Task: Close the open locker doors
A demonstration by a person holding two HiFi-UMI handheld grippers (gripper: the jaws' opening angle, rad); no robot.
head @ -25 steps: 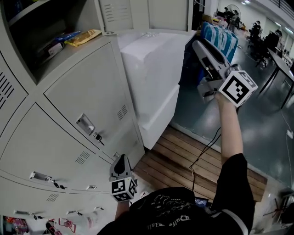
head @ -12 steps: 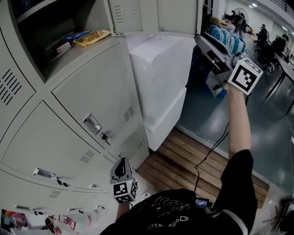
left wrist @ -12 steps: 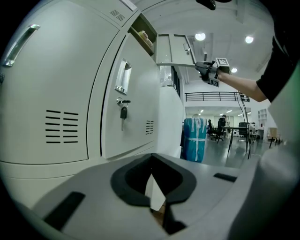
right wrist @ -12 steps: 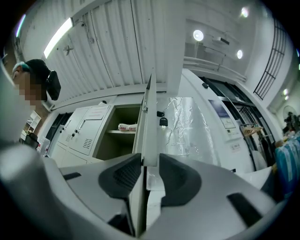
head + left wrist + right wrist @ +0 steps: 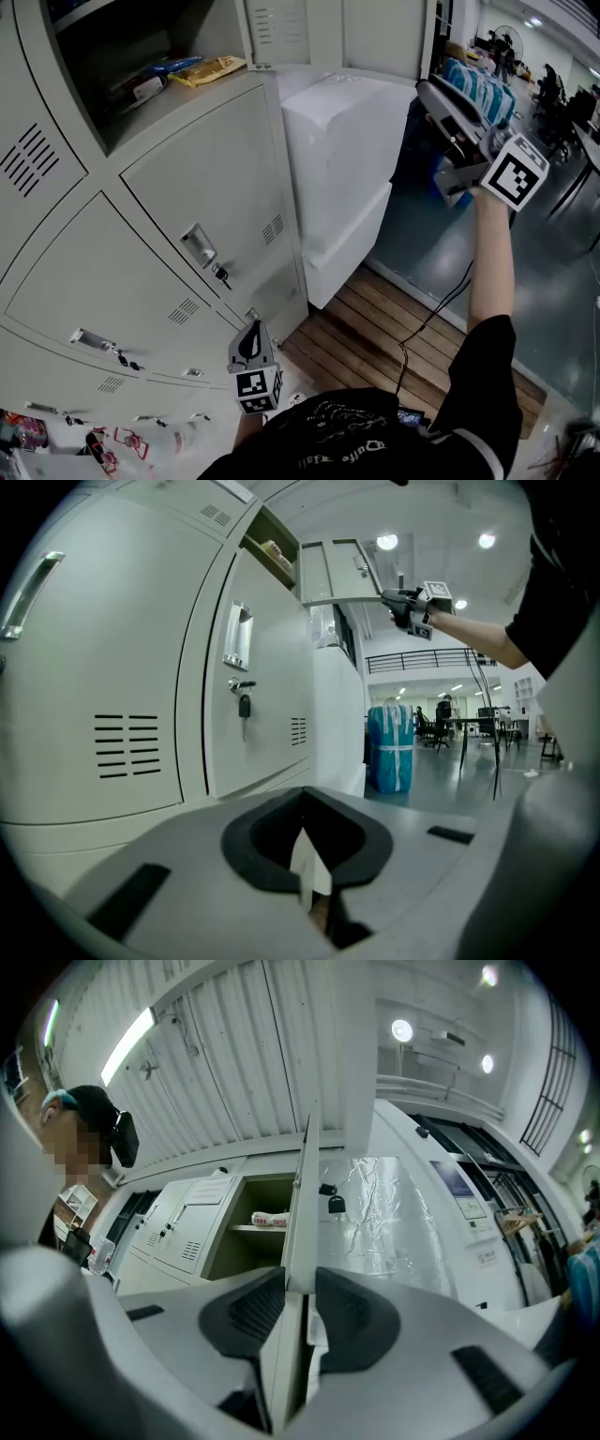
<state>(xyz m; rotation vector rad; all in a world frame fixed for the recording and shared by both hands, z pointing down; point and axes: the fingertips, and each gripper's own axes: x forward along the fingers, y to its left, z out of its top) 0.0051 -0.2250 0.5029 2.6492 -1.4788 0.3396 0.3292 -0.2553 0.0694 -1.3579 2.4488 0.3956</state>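
Observation:
The top locker compartment [image 5: 141, 56] stands open, with snack packets [image 5: 211, 67] on its shelf. Its grey door [image 5: 375, 33] swings out to the right. My right gripper [image 5: 427, 89] is raised to that door's free edge. In the right gripper view the door edge [image 5: 302, 1213] runs between the jaws of the right gripper [image 5: 300, 1302], which have just been closing, and the pads press on it from both sides. My left gripper [image 5: 251, 345] hangs low beside the closed lower lockers [image 5: 197, 206], shut and empty. The left gripper view shows the right gripper [image 5: 405, 607] at the door [image 5: 337, 569].
A large white block [image 5: 347, 159] stands right of the lockers on a wooden pallet [image 5: 394, 328]. A blue wrapped bundle [image 5: 473, 80] sits behind my right arm. Keys [image 5: 220, 274] hang in the closed doors. A cable [image 5: 431, 300] trails down from the right gripper.
The whole head view has shifted, so lockers and white block sit further right. The right gripper stays at the door's edge, the left gripper low by the lockers.

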